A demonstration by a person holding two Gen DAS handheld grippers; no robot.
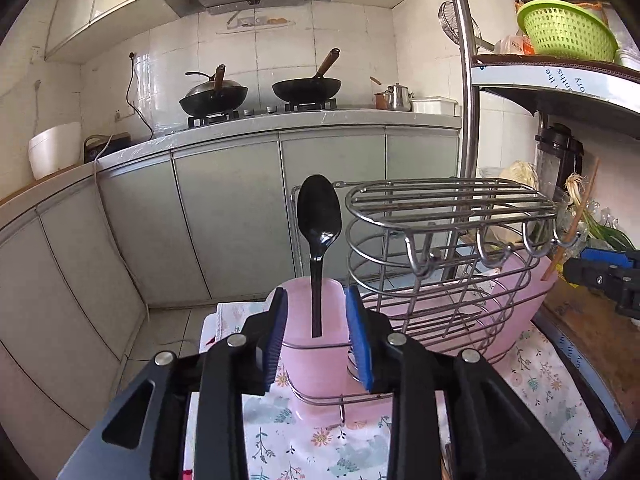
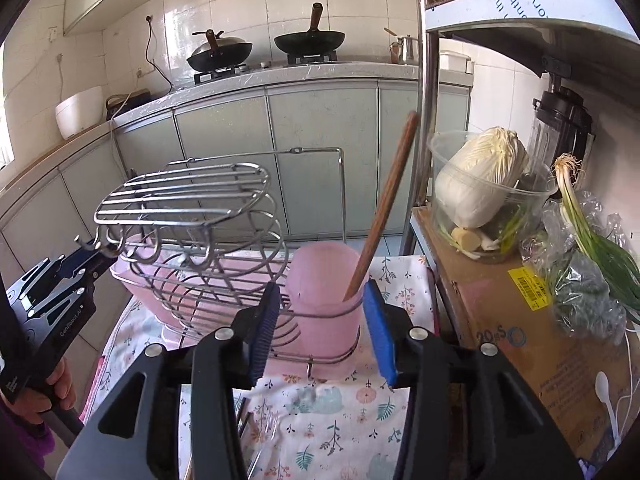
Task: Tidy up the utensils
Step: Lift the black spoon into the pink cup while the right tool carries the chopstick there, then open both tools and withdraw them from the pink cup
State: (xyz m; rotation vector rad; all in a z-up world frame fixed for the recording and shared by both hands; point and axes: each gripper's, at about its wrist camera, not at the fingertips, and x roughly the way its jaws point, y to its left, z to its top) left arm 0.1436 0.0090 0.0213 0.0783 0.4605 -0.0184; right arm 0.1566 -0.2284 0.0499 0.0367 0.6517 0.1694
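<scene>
A wire utensil rack point(image 1: 436, 232) stands on a floral cloth point(image 1: 304, 440). It holds a pink cup at each end. In the left wrist view a black plastic spoon point(image 1: 319, 220) stands bowl-up in the left pink cup point(image 1: 316, 344). My left gripper point(image 1: 319, 336) is open, its blue pads either side of that cup. In the right wrist view a brown wooden chopstick point(image 2: 384, 208) leans in the right pink cup point(image 2: 326, 304). My right gripper point(image 2: 320, 332) is open around that cup. The left gripper also shows at the rack's far end point(image 2: 52, 296).
A shelf unit on the right holds a cardboard box point(image 2: 520, 320), a clear bowl with cabbage point(image 2: 480, 184), green onions point(image 2: 592, 240) and a blender point(image 2: 564, 120). A white spoon point(image 2: 604, 392) lies on the box. Behind are cabinets, two woks point(image 1: 260, 92) and a green basket point(image 1: 564, 32).
</scene>
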